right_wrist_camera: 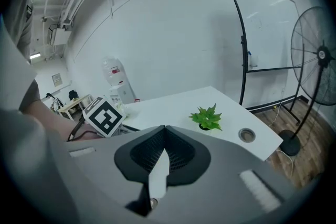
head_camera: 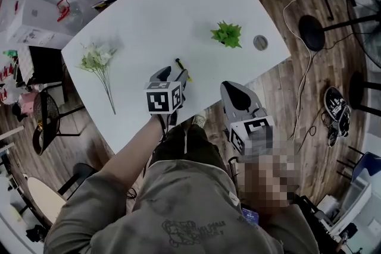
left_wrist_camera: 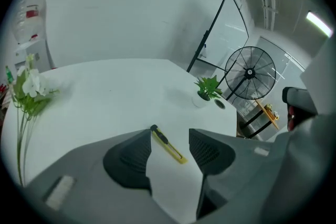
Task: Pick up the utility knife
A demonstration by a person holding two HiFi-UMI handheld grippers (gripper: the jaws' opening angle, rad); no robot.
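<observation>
Table (head_camera: 178, 15): left gripper (left_wrist_camera: 170, 132) astride utility knife (left_wrist_camera: 168, 145)

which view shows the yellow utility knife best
The left gripper view: the yellow utility knife with a black end lies on the white table between the left tool's open jaws. The head view shows only its far end past that tool; the right gripper view shows none.

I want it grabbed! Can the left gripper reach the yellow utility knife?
Probably yes: the left gripper's jaws stand apart, the slim yellow utility knife lies between them on the white table, nothing blocking.
</observation>
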